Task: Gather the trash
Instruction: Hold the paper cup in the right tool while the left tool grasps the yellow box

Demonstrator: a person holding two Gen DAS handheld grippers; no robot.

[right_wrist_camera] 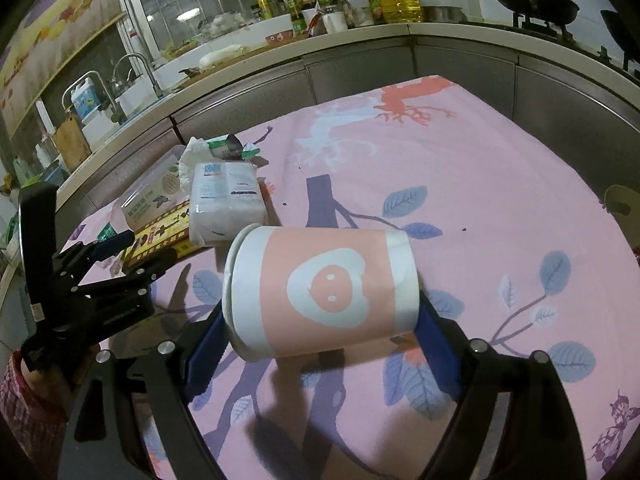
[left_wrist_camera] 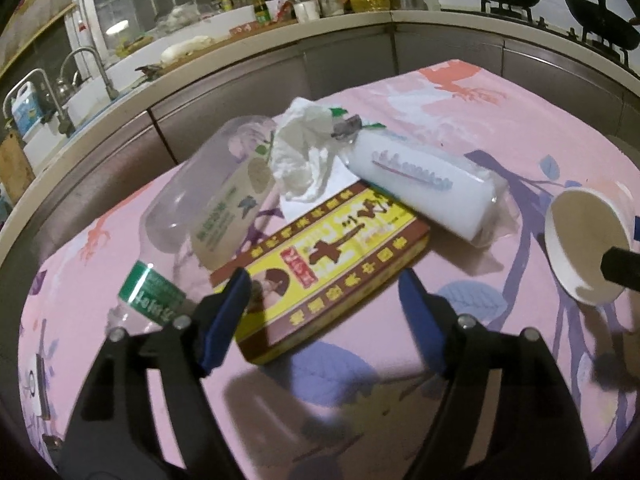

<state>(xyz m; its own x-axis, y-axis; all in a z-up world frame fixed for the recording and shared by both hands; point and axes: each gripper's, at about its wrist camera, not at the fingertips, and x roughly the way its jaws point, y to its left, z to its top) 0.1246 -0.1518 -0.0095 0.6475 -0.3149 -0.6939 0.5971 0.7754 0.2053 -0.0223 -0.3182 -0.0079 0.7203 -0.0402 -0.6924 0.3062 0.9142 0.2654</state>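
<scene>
Now I am pinching the pink paper cup (right_wrist_camera: 326, 294) sideways in my right gripper (right_wrist_camera: 320, 332), lifted above the pink tablecloth (right_wrist_camera: 480, 168). Meanwhile I am holding my left gripper (left_wrist_camera: 324, 312) spread wide around the near corner of the yellow box (left_wrist_camera: 324, 264), beside the plastic bottle (left_wrist_camera: 208, 208), crumpled tissue (left_wrist_camera: 304, 160) and white tissue pack (left_wrist_camera: 428, 188).

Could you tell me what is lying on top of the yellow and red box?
A white plastic-wrapped pack rests across the yellow and red box at its far corner, and crumpled tissue overlaps its far edge. Whatever lies beneath them is hidden.
</scene>
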